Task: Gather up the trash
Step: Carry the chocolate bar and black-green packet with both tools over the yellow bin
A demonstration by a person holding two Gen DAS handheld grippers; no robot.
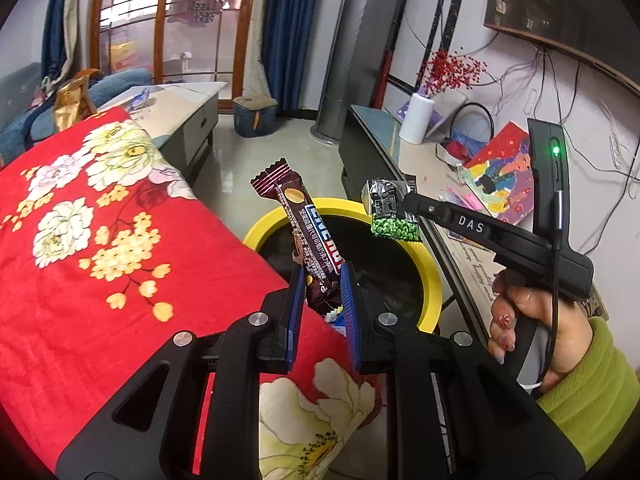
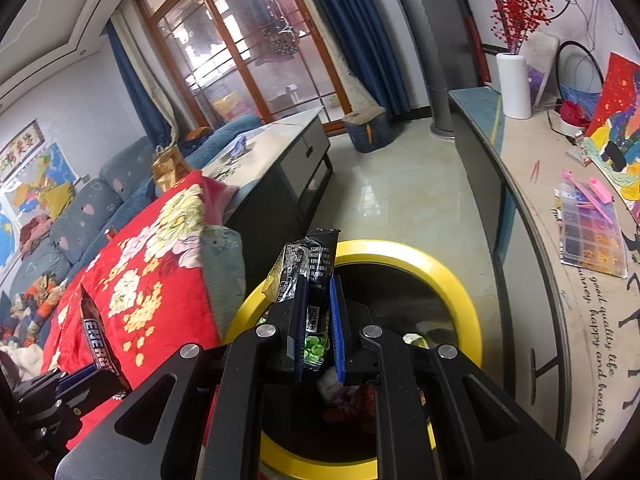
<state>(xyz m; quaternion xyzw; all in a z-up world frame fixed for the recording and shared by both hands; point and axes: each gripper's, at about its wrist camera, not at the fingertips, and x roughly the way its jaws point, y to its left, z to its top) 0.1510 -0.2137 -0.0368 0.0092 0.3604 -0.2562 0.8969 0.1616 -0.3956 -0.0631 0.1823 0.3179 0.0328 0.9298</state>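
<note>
Living room. Pale tiled floor [image 2: 404,184] running back to a wood-framed glass door flanked by blue curtains [image 2: 360,36]. A grey coffee table [image 2: 288,140] is standing left of centre, a blue sofa [image 2: 80,208] behind it. A red floral blanket [image 1: 100,240] is covering a low surface at left; what lies beneath is hidden. Along the right wall a long desk [image 2: 520,152] is carrying a white vase [image 2: 514,84] of red berries, a bead tray [image 2: 592,232] and a bright painting [image 1: 504,172].

A yellow-rimmed trash bin [image 2: 404,252] is standing on the floor between blanket and desk; its contents are dark and hard to make out.

The left hand-held gripper [image 1: 322,292] is pinching the lower end of a brown snack wrapper [image 1: 308,236], which is sticking up at the bin's near-left rim. The right hand-held gripper [image 2: 316,320] is pinching a black-and-green snack packet [image 2: 310,272], hanging above the bin's opening. In the left wrist view, that packet [image 1: 390,208] is showing at the bin's far rim, and a hand [image 1: 536,332] in a green sleeve is gripping the handle, partly cut off at the frame edge.
</note>
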